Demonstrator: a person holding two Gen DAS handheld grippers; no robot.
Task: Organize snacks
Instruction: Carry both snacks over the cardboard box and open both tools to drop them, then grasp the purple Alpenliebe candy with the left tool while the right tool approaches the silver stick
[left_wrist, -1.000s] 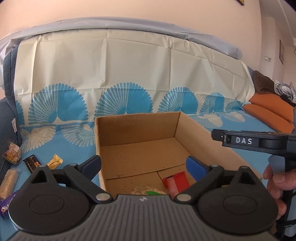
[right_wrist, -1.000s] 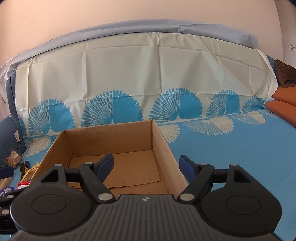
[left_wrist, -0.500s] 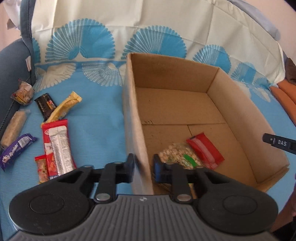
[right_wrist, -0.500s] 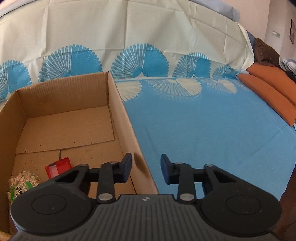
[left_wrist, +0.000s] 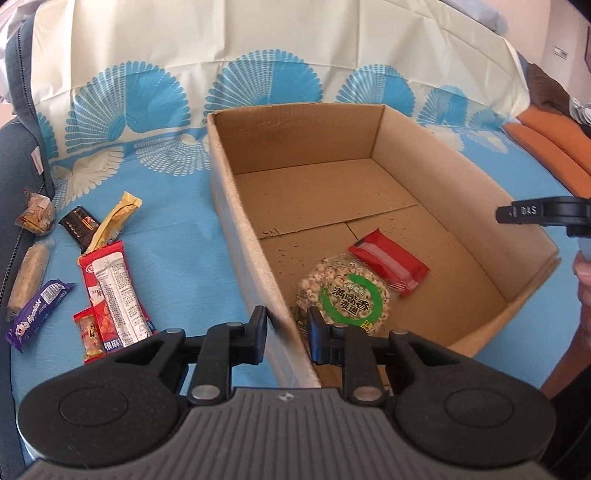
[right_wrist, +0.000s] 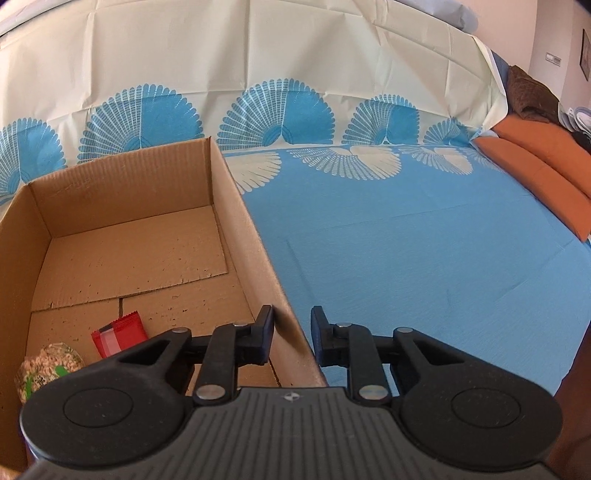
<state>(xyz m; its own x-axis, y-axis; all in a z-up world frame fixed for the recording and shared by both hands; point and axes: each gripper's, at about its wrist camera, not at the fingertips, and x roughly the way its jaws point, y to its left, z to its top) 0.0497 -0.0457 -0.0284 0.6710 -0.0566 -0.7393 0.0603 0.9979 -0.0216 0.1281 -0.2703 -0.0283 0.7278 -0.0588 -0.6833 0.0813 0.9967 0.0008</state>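
Left wrist: left gripper (left_wrist: 285, 334) fingers straddling left wall of cardboard box (left_wrist: 243, 236), just eased wider, contact unclear | box floor: puffed-grain pack (left_wrist: 345, 293), red wrapper (left_wrist: 388, 266) | bed sheet (left_wrist: 177, 236): loose snacks | Right wrist: right gripper (right_wrist: 291, 338) fingers narrowed around right wall, grip unclear

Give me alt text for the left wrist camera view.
The left gripper straddles the left wall of an open cardboard box holding a round puffed-grain pack and a red packet. Other wrapped snacks lie on the blue cloth to its left.
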